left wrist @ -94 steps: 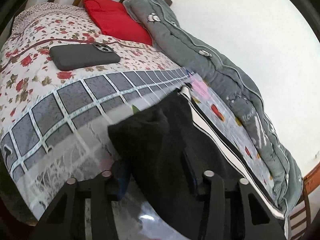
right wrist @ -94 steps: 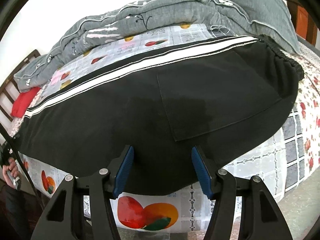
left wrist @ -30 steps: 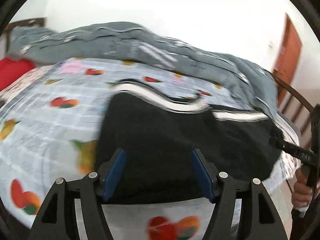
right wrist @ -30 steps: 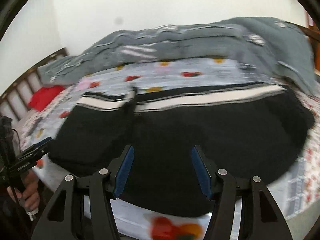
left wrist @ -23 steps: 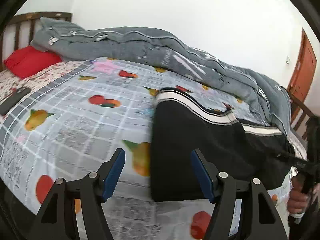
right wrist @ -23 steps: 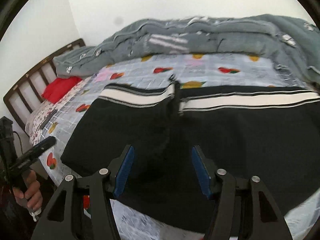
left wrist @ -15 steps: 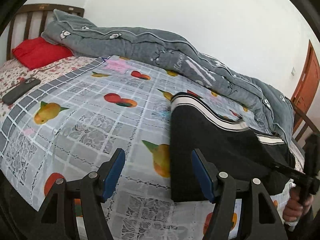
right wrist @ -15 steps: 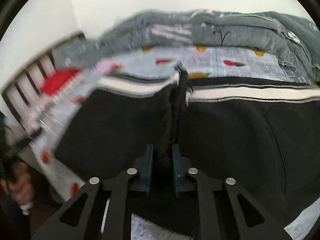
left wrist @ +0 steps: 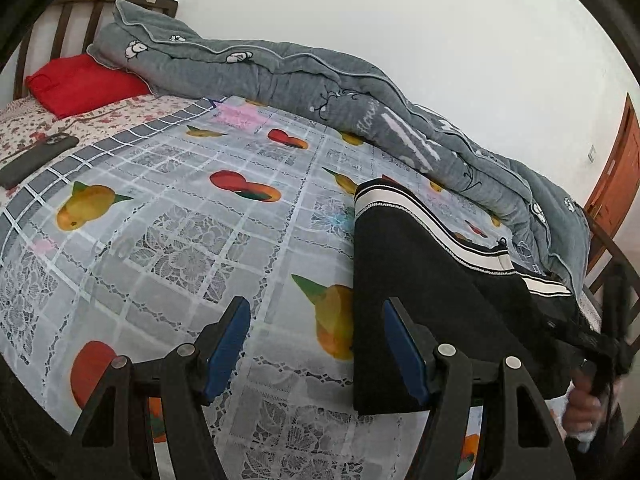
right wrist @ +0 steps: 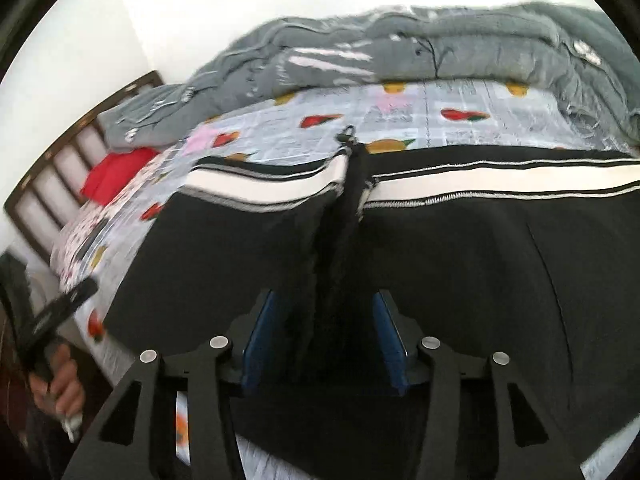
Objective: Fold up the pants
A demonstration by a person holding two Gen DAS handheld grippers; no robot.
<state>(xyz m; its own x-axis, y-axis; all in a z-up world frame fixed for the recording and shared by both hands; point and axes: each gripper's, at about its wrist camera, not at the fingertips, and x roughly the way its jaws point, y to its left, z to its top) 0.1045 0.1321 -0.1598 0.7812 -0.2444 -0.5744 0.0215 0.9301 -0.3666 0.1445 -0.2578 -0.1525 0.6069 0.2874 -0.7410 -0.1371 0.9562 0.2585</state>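
Note:
The black pants (left wrist: 420, 280), with a white side stripe, lie folded over on the fruit-printed bed sheet (left wrist: 180, 240). My left gripper (left wrist: 316, 340) is open above the sheet; its right finger (left wrist: 400, 348) overlaps the pants' folded left edge, and its pads press on nothing. In the right wrist view the pants (right wrist: 480, 280) fill the foreground. My right gripper (right wrist: 325, 336) hangs over them with its jaws opening. A raised ridge of black cloth (right wrist: 340, 240) runs between the blue pads, which stand apart from it.
A rolled grey quilt (left wrist: 360, 92) lines the far side of the bed by the wall. A red pillow (left wrist: 80, 80) and a dark phone (left wrist: 36, 160) lie near the wooden headboard (left wrist: 80, 4). A person's hand (left wrist: 584, 404) holds the right gripper's handle.
The right jaws, shut on the pants' fold half a second ago, have spread again. The left gripper has slid left off the pants, so more bare sheet shows.

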